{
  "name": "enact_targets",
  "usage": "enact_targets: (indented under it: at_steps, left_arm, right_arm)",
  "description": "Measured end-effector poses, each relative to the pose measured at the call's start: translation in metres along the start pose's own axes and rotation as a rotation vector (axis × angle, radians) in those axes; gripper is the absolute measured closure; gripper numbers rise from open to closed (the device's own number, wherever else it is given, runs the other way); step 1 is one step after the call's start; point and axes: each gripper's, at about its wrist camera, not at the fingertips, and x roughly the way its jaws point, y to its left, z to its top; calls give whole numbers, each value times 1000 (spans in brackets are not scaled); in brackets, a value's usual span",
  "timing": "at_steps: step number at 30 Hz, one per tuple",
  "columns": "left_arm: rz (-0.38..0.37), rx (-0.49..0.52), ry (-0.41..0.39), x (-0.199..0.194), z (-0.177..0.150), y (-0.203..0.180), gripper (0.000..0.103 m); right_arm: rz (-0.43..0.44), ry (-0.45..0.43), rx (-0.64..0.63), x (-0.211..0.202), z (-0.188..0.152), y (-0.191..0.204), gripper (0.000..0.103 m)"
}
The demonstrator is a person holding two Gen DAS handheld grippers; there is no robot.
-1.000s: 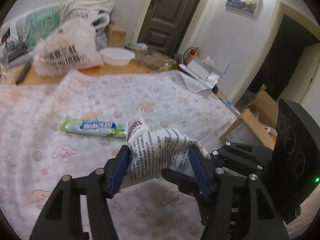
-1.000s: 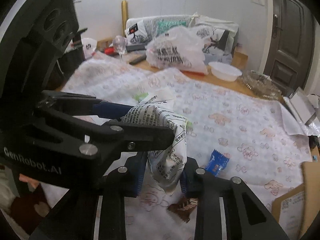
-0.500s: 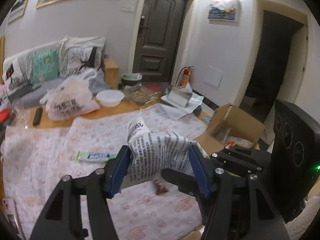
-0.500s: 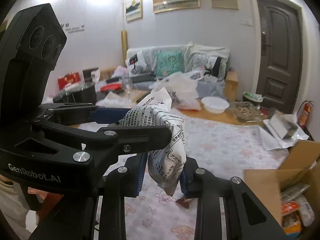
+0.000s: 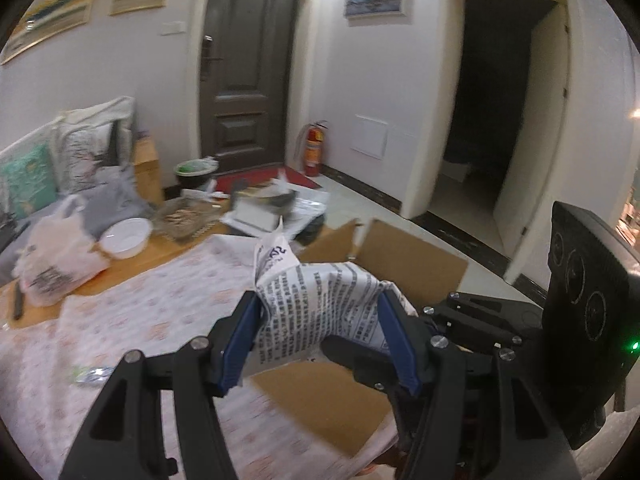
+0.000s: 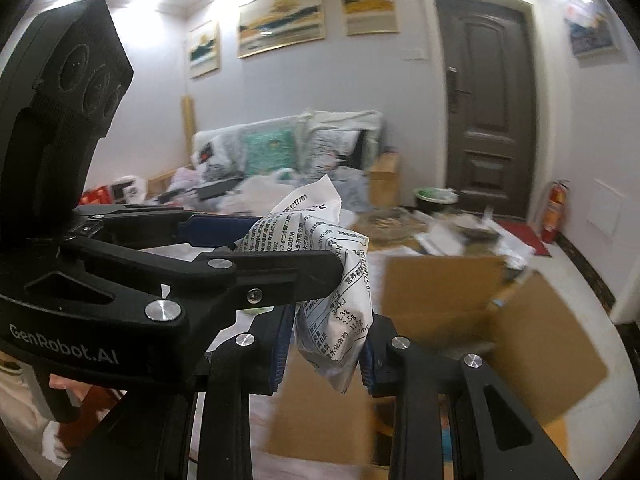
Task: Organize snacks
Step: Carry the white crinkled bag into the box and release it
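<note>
A crumpled white snack packet (image 5: 316, 292) with black print hangs in the air, held from two sides. My left gripper (image 5: 319, 322) is shut across its wide part, blue pads pressed into both sides. My right gripper (image 6: 326, 346) is shut on the packet's (image 6: 320, 240) lower corner. In the left wrist view the right gripper's black body (image 5: 580, 320) reaches in from the right. An open cardboard box (image 5: 412, 256) stands below and beyond the packet, also seen as the box (image 6: 440, 288) in the right wrist view. A green snack bar (image 5: 90, 372) lies on the flowered tablecloth (image 5: 140, 320).
On the wooden table end lie a white plastic bag (image 5: 52, 256), a white bowl (image 5: 125, 232) and a glass dish (image 5: 184, 220). Behind are a sofa with cushions (image 6: 280, 148), a dark door (image 5: 244, 76), a fire extinguisher (image 5: 314, 148) and an open doorway (image 5: 492, 100).
Both grippers have risen and swung right together with the packet still held. The view went from low over the tablecloth to high over the cardboard box.
</note>
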Motion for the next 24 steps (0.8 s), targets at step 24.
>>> enact_targets:
  at_steps: [24]
  left_arm:
    - [-71,1,161,115,14,-21,43]
  right_arm:
    - [-89,104,55,10,-33,-94,58]
